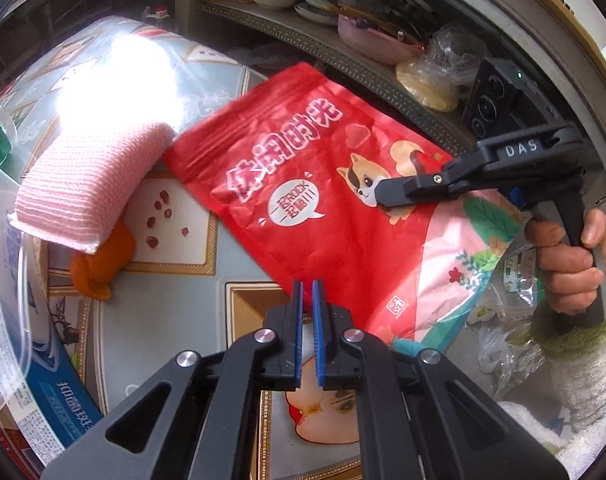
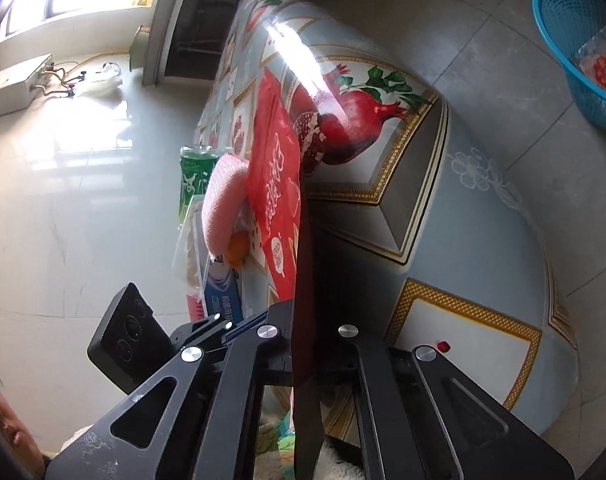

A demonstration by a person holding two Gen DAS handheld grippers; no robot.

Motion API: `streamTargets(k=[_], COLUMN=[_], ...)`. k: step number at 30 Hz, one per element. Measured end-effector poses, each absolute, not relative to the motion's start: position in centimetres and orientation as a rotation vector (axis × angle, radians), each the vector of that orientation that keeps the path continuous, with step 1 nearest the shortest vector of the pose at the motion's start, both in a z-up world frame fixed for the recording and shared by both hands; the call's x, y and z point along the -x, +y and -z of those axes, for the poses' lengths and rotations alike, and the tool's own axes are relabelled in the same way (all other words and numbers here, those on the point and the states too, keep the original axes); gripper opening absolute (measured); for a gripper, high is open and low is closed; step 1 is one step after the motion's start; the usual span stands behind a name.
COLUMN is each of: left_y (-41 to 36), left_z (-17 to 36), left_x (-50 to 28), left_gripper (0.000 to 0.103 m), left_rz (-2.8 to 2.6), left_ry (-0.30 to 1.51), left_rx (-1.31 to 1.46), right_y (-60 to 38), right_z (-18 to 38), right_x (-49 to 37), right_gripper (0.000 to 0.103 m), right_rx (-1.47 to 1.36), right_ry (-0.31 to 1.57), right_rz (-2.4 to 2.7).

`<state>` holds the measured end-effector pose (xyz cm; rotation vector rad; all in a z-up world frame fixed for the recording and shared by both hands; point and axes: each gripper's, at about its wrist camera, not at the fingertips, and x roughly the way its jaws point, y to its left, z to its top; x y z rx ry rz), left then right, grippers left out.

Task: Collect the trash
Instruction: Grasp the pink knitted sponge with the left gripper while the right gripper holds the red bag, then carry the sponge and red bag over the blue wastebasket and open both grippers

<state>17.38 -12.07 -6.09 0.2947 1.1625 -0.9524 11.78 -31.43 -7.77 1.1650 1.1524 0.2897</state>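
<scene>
Above the table point(image 1: 163, 320), held aloft: one red snack bag point(image 1: 303, 184), flat and empty-looking, clamped in the right gripper point(image 1: 387, 196), fingers closed on its lower printed half. Left gripper point(image 1: 308, 300): fingers nearly together, a thin gap between them, nothing held, poised just below the bag's edge.

Step in hand, as judged: bag picked up, carry-off pending. Next move calls for swinging it to the blue basket point(image 2: 575, 64) on the floor, then letting go.

Writing: large white Chinese characters on the bag; "ROCK" inside a speech bubble; cartoon dog. "DAS" on the right gripper's arm.

Nearby: pink cloth point(image 1: 87, 188), orange peel point(image 1: 99, 260).
</scene>
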Motion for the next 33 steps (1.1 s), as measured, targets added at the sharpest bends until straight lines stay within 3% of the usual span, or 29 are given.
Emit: streamTargets(k=[3,6,8,12,30,33], left_y=[-10.8,-9.4,-8.7,-9.3,-14.6,-14.9], left_z=[3.8,1.0,-0.7,-1.9,5.9,6.3], left_x=[-17.9,-19.7,-21.6,-24.9,-33.1,-32.9], left_gripper=[0.007,0.037,0.066,0.091,0.093,0.088], left_rz=[0.947,0.914,0.870,0.842,0.855,0.851], left_ry=[1.075,1.016,1.000,0.994,1.377,1.380], left_rx=[-0.286,-0.259,-0.256,-0.381,-0.723,-0.769], right_y=[-31.9,-31.9,-31.8,-31.4,-32.0,-32.1], right_z=[7.0,7.3,7.0,6.9,7.6,7.7], right_x=[-11.0,-11.1,-11.0,-11.2,-11.3,-11.2], right_gripper=[0.000,0.000,0.000,0.000,0.001,0.001], right_rx=[-1.151,-1.134,-1.123,-1.114,-1.144,-1.153], right_ry=[1.126,1.124,1.120,1.113,1.085,1.075], right_rz=[-0.261,-0.242,-0.240,-0.243,-0.268,-0.270])
